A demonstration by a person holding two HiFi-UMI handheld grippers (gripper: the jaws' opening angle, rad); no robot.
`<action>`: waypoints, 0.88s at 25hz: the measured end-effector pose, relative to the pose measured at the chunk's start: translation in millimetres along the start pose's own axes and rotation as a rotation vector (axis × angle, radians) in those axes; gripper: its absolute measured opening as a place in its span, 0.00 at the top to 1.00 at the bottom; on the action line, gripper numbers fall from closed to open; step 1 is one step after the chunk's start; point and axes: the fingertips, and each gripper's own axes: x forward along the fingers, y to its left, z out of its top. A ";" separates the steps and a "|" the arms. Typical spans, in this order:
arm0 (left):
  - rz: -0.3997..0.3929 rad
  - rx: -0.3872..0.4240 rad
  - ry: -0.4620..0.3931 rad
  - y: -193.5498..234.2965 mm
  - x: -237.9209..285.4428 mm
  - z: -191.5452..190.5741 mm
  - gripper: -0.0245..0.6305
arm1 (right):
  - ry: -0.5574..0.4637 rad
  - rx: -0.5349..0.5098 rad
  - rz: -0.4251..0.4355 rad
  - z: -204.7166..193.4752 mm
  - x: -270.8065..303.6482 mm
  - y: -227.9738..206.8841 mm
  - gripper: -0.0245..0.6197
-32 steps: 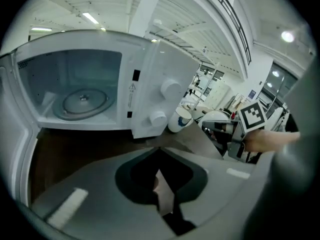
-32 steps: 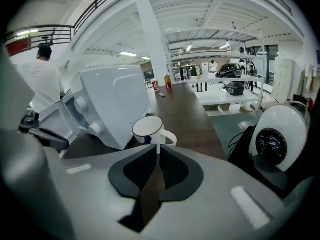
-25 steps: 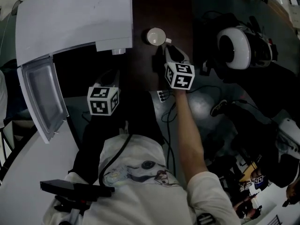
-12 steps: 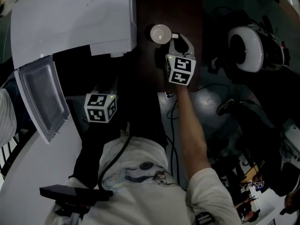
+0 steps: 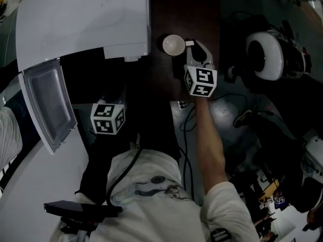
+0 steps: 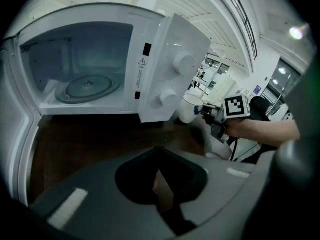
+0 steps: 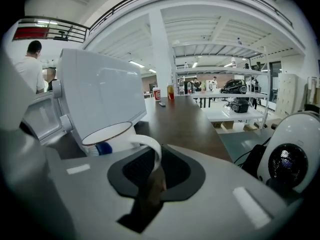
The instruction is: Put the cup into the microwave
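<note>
1. The white microwave (image 5: 81, 19) stands at the far left of the dark table (image 5: 184, 14), with its door (image 5: 45, 105) swung wide to the near left. The head view sees only its roof. The left gripper view alone looks into the lit cavity, where the glass turntable (image 6: 87, 86) lies bare.
2. The left gripper (image 6: 160, 186) hangs near the cavity mouth. Its jaws show a slim gap with nothing in it. It would do best to keep out of the path into the oven.
3. The right gripper (image 7: 150, 176) sits on the right side of the cup. Its jaws have just been closing, and they look pinched on the handle.
4. The cup (image 5: 172, 44) stands upright, just right of the microwave's front right corner. No view settles whether its base is on the table.
5. The handle (image 7: 150, 149) is a thin loop, so the cup could swing in the grip. The pinch should be firm before lifting, the rim kept level, and the cup carried left round the front corner onto the turntable. Only the right gripper view shows the loop running into the jaw gap; in the head view the marker cube covers it.
</note>
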 end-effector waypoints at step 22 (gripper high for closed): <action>0.030 -0.079 -0.063 25.6 -42.7 5.8 0.96 | -0.041 0.026 0.048 35.1 -125.1 73.8 0.90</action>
